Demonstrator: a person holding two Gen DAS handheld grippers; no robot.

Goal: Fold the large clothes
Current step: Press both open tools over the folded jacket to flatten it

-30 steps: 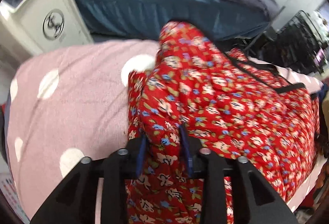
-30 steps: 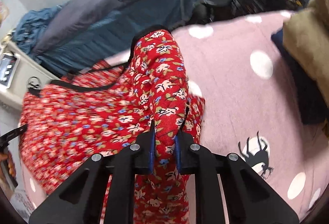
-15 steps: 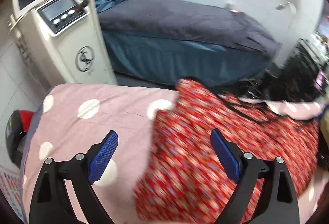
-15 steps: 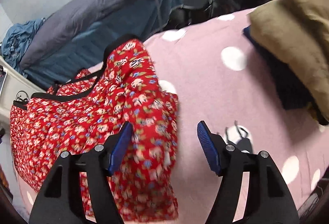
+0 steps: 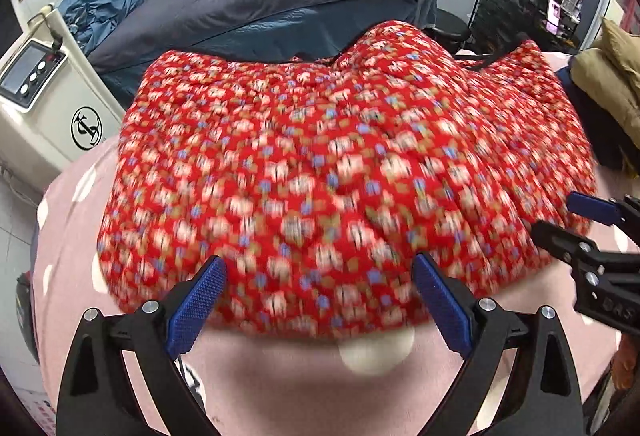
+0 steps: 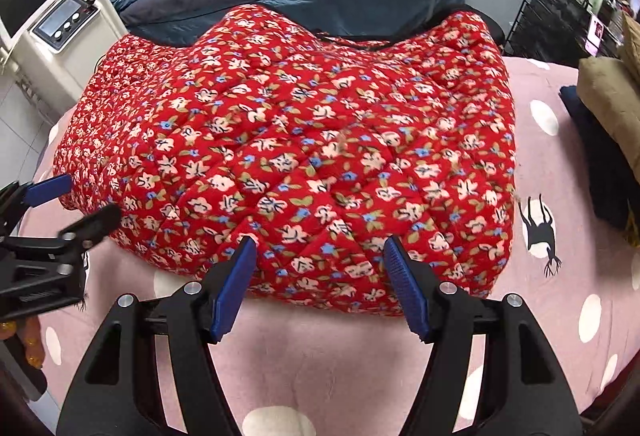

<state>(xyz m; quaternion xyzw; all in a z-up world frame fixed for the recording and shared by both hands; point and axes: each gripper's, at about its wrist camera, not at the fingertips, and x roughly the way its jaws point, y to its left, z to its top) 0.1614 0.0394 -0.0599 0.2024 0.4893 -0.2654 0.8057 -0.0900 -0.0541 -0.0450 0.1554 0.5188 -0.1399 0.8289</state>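
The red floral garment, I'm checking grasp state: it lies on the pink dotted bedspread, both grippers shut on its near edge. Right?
Not quite. The red floral garment does lie on the pink dotted bedspread, but both wrist views show the left gripper and right gripper open.

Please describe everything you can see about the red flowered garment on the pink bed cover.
The red garment is a quilted, padded-looking fabric printed with small white and blue flowers and green leaves. It lies folded in a puffy mound on the pink dotted cover, with black trim showing along its far edge. Its near edge is rounded and rests on the cover. Both the left gripper and right gripper are open at its near edge, neither holding it.
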